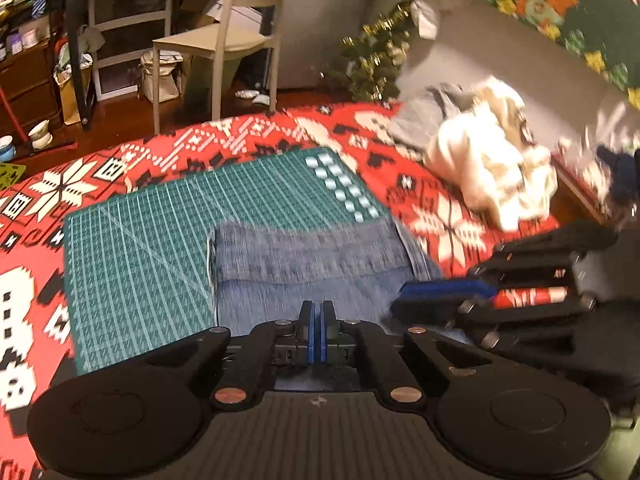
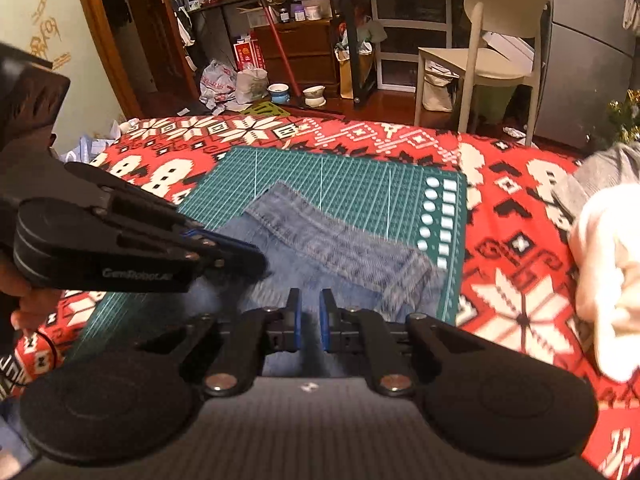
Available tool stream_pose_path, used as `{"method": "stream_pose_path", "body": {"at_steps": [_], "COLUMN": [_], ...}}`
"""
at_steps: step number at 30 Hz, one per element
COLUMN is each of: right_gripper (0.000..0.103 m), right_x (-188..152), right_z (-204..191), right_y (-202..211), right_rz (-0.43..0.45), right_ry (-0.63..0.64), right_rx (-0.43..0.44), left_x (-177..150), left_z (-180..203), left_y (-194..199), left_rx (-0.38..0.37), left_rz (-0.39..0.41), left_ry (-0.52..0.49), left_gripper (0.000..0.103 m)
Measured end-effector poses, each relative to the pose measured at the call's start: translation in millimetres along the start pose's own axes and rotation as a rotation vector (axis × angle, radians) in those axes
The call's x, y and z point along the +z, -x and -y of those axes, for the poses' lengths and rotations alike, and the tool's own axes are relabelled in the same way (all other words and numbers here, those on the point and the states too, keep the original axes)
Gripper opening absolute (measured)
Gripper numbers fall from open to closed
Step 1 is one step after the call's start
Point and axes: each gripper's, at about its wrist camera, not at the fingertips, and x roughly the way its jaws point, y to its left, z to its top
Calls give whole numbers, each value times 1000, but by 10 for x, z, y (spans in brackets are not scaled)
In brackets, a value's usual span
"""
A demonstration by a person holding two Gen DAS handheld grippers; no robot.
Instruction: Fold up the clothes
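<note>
The left gripper fills the lower middle of its view, pads pressed together with no cloth visibly between them. The right gripper has its pads slightly apart, empty. Dead ahead of both, the jeans lie on the green mat, long axis running from centre frame toward the bottom edge. Both sit about equally near, the left probably closer to the folded edge.
</note>
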Motion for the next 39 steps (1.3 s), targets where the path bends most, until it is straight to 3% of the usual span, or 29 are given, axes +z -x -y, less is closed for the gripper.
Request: {"method": "stream_pose_path", "body": {"at_steps": [9, 13, 20, 26, 31, 39], "right_gripper": [9, 10, 11, 11, 8, 11], "right_x": [-551, -678, -560, -405, -476, -592], "right_z": [177, 215, 153, 110, 218, 243], "right_y": [238, 379, 470, 247, 118, 374], "right_rz": [-46, -52, -5, -4, -26, -22], "right_ry": [-68, -69, -72, -60, -57, -102], "right_rx": [-24, -56, -49, -57, -99, -101], "left_x": [-467, -560, -481, -343, -344, -474], "left_z": [25, 27, 118, 134, 2, -51], "left_y": [156, 235, 240, 108, 76, 282], "left_rx": [37, 53, 50, 83, 73, 61], "left_rz": [-74, -70, -39, -21, -27, -13], "left_ry": [-8, -5, -23, -59, -14, 33], "left_gripper": [4, 3, 3, 5, 7, 6]}}
